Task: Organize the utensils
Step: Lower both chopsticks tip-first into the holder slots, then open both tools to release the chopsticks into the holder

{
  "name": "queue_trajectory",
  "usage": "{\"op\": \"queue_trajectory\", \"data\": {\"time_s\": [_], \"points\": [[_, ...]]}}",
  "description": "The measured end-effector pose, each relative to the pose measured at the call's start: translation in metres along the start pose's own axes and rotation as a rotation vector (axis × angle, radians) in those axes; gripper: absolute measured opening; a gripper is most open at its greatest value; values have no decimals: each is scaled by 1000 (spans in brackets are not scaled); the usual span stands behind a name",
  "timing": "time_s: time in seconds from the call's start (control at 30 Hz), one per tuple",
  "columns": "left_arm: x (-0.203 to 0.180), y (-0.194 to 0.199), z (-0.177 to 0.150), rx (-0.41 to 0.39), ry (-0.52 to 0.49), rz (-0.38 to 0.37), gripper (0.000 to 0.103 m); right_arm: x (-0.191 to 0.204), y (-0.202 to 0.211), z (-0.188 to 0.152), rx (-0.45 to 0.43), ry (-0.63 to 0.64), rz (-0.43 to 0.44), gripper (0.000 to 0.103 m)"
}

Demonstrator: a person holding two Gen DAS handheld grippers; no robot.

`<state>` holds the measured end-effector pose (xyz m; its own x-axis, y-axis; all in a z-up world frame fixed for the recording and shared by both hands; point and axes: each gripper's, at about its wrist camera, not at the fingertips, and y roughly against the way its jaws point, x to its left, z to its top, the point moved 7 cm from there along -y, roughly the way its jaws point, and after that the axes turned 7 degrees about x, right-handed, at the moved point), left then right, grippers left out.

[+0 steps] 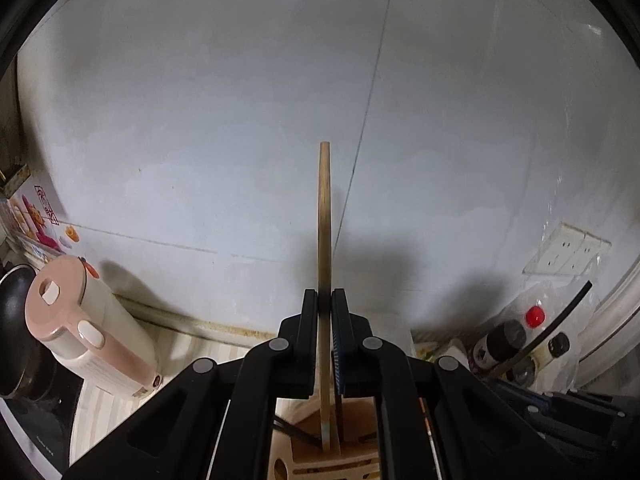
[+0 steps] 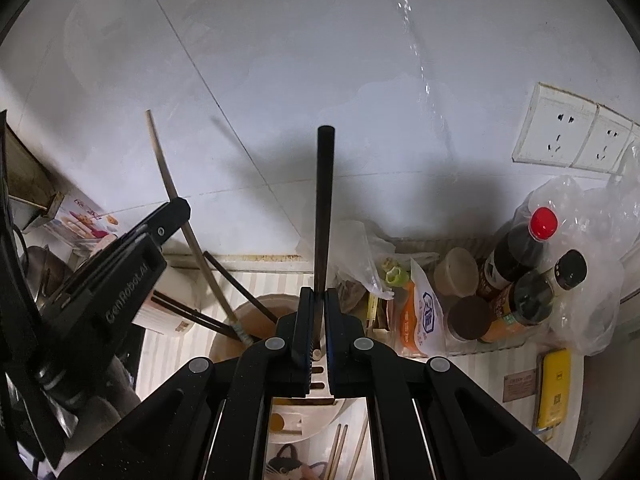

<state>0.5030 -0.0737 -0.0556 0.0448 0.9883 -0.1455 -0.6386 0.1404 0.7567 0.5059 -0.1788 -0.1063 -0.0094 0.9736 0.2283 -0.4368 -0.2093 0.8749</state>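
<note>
**Two chopsticks gripped above the holder**

At the far left of the bench, in the left wrist view, a pink and cream kettle point(image 1: 86, 326) stands beside a dark pan point(image 1: 16, 332), both against the grey tiled wall point(image 1: 200, 100). Near the middle, the left tool point(image 1: 325, 300) is closed on a light wooden chopstick point(image 1: 324, 216). The chopstick stands upright between the two fingers, and its lower end reaches down to the slotted wooden holder point(image 1: 336, 460) just under the tool. At the right side there is a bottle with a red cap point(image 1: 535, 316) below a wall socket point(image 1: 568, 250).

In the right wrist view, the left tool point(image 2: 178, 210) appears at the left, and the same light chopstick point(image 2: 162, 160) passes through it at a tilt, with the lower end at the round holder point(image 2: 256, 312). Several dark chopsticks point(image 2: 192, 314) lean out of this holder toward the left. In the middle, the right tool point(image 2: 318, 300) is closed on a black chopstick point(image 2: 324, 200), which points up, nearly vertical, above the holder. More to the right lie plastic bags point(image 2: 356, 256), two brown jars point(image 2: 460, 272), the sauce bottles point(image 2: 520, 248) and a yellow card point(image 2: 554, 388). A double wall socket point(image 2: 568, 128) is fixed above them.
</note>
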Motion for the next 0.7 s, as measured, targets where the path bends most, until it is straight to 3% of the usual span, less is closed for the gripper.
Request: {"op": "queue_trajectory", "data": {"time_s": [0.2, 0.27, 0.3, 0.33, 0.37, 0.43, 0.5, 0.53, 0.57, 0.7], "points": [[6, 4, -13, 72, 20, -5, 10, -2, -8, -6, 27, -4, 24, 6], [9, 12, -17, 89, 35, 8, 21, -3, -8, -7, 39, -1, 41, 9], [10, 19, -19, 85, 34, 19, 29, -3, -8, -7, 42, -4, 47, 19], [11, 25, -21, 81, 32, 30, 52, -3, -6, -8, 42, -7, 54, 35], [12, 33, -23, 73, 31, 46, 75, -4, -3, -8, 35, -7, 59, 41], [15, 48, -28, 43, 22, 64, 81, -6, 6, -10, 11, -11, 62, 54], [18, 61, -37, 28, 7, 85, 85, -10, 15, -14, -11, -19, 56, 58], [21, 65, -41, 26, 4, 100, 98, -12, 20, -17, -26, -19, 45, 62], [24, 69, -46, 23, 4, 121, 103, -15, 26, -22, -43, -17, 27, 65], [34, 80, -69, 14, 9, 146, 103, -27, 42, -46, -96, -25, -22, 94]]}}
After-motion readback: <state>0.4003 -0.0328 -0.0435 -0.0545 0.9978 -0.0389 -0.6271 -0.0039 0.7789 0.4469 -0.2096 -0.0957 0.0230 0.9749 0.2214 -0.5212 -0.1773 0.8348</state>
